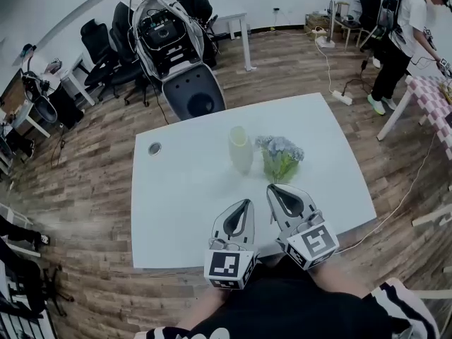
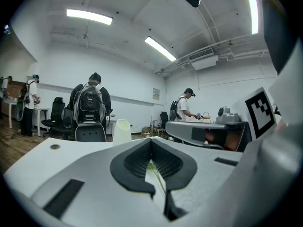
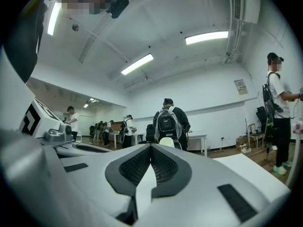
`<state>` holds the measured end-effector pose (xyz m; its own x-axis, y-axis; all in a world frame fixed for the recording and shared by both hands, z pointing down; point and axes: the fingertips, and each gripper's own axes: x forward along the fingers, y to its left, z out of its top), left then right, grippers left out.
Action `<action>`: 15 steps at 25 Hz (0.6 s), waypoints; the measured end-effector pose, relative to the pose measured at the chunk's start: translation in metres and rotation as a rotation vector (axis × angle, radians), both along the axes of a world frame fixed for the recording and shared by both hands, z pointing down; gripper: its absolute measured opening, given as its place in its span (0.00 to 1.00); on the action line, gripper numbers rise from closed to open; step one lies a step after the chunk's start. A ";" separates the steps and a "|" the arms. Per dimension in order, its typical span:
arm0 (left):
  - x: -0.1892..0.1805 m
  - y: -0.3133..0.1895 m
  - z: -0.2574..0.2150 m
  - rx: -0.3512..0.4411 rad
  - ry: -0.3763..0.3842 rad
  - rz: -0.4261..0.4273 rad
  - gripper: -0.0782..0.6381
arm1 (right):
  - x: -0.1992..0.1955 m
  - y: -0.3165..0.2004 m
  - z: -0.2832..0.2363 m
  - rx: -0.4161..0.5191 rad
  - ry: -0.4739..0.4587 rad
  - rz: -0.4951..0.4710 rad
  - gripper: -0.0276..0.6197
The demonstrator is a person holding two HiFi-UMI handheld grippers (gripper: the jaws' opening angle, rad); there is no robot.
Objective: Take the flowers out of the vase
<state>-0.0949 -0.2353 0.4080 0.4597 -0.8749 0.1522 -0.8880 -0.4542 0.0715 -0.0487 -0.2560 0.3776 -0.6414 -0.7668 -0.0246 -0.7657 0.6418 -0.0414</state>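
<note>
A pale, empty vase [image 1: 240,149] stands upright in the middle of the white table [image 1: 183,210]. Just to its right a bunch of blue-grey flowers with green stems [image 1: 280,157] lies on the tabletop, outside the vase. My right gripper [image 1: 272,188] is shut and empty, its tip just short of the bunch's near end. My left gripper [image 1: 246,203] is beside it, nearer to me, jaws together. In the left gripper view the vase [image 2: 122,130] stands left of the shut left gripper [image 2: 151,141]; a thin green stem shows through the slot below. In the right gripper view the right gripper [image 3: 151,146] holds nothing.
A round cable grommet [image 1: 155,148] sits in the table's left part. Behind the far edge is a chair with a backpack [image 1: 168,41]. A person [image 1: 399,37] stands at the far right by a checkered table [image 1: 431,94]. A power strip [image 1: 342,97] lies on the floor.
</note>
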 end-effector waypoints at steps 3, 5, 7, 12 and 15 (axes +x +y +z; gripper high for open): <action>0.010 0.010 -0.005 0.012 -0.009 0.005 0.12 | 0.006 0.009 -0.005 0.016 -0.004 -0.007 0.07; 0.017 0.017 -0.007 0.017 -0.008 0.000 0.12 | 0.011 0.017 -0.006 0.021 -0.007 -0.014 0.07; 0.024 0.026 -0.007 0.015 -0.005 -0.015 0.12 | 0.018 0.026 -0.004 0.015 -0.005 -0.022 0.07; 0.046 0.061 -0.002 0.002 0.018 -0.050 0.12 | 0.043 0.061 0.006 -0.008 0.007 -0.044 0.07; 0.071 0.088 0.005 0.002 0.028 -0.071 0.12 | 0.069 0.088 0.012 -0.013 0.013 -0.059 0.07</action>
<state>-0.0239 -0.1470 0.4126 0.4006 -0.9058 0.1381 -0.9157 -0.3904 0.0956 0.0202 -0.1678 0.3901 -0.6855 -0.7280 -0.0059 -0.7273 0.6851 -0.0399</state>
